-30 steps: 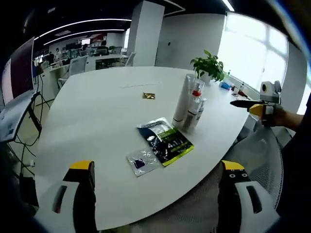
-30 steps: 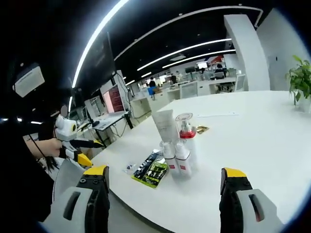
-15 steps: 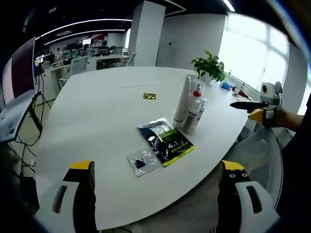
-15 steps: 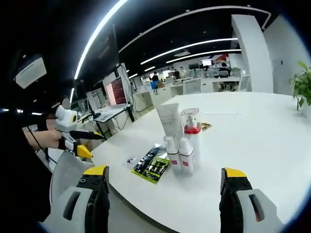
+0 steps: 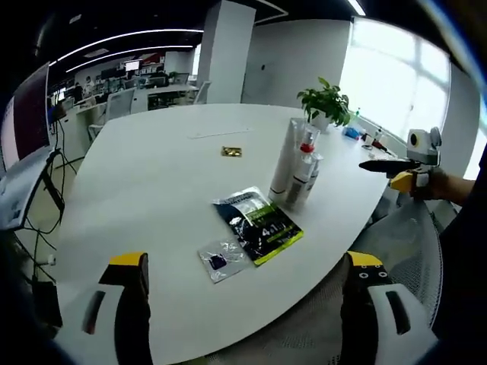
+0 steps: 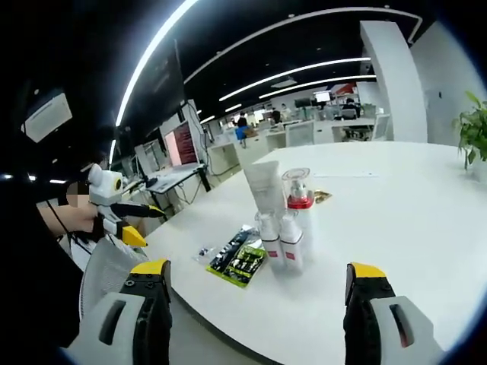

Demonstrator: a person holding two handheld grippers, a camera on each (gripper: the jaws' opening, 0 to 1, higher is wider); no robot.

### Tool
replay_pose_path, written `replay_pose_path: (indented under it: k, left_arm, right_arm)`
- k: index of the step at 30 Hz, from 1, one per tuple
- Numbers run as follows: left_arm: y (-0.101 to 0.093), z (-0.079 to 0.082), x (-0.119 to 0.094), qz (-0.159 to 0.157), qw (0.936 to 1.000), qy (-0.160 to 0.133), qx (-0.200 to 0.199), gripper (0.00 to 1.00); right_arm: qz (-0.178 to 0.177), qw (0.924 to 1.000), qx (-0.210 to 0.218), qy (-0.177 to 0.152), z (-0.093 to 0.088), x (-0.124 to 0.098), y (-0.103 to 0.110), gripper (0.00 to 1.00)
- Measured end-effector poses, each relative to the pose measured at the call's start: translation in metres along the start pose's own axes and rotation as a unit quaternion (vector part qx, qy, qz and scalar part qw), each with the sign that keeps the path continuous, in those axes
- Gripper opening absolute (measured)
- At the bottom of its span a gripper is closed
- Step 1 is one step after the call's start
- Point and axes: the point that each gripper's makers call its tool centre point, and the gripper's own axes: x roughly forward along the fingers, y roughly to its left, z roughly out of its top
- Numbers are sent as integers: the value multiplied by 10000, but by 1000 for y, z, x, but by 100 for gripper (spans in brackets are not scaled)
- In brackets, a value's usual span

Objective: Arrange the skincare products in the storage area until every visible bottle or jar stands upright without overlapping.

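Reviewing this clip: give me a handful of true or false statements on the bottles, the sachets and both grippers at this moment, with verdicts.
1. The white tube and the red-collared pump bottle stand upright together on the white table. True.
2. The left gripper is shut on a bottle. False: it is open and holds nothing.
3. The green-and-black sachet lies flat on the table. True.
4. The small clear sachet is stacked on top of the bottles. False: it lies on the table beside the green-and-black sachet.
5. The right gripper is open and empty. True.
6. The potted plant has tipped over. False: it stands upright.
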Motion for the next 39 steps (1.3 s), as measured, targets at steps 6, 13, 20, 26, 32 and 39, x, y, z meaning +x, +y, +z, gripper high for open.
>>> replay_pose_path:
  k: [6,13,20,26,32,39]
  left_arm:
    - [1,9,7,-59,10000,2,66,96]
    - [4,22,18,-176,9992,205,287,90]
    - [11,38,32,-202,9985,313,413,90]
    - [19,49,45,-227,9981,390,424,90]
    - [27,57,60,-233,9955,660,633,87]
    - [36,78,86,-356,9939,693,779,83]
  right_arm:
    - [14,10000,67,25,0,0,-3,99]
    - [-35,9997,261,-20,0,-1,-9,99]
    - [-56,9997,229,44,-2,3,-17,99]
    - [-110,9994,325,63,-2,6,-22,99]
    - [-225,9990,394,60,-6,12,-33,99]
    - [-311,9981,522,97,-10,16,-43,98]
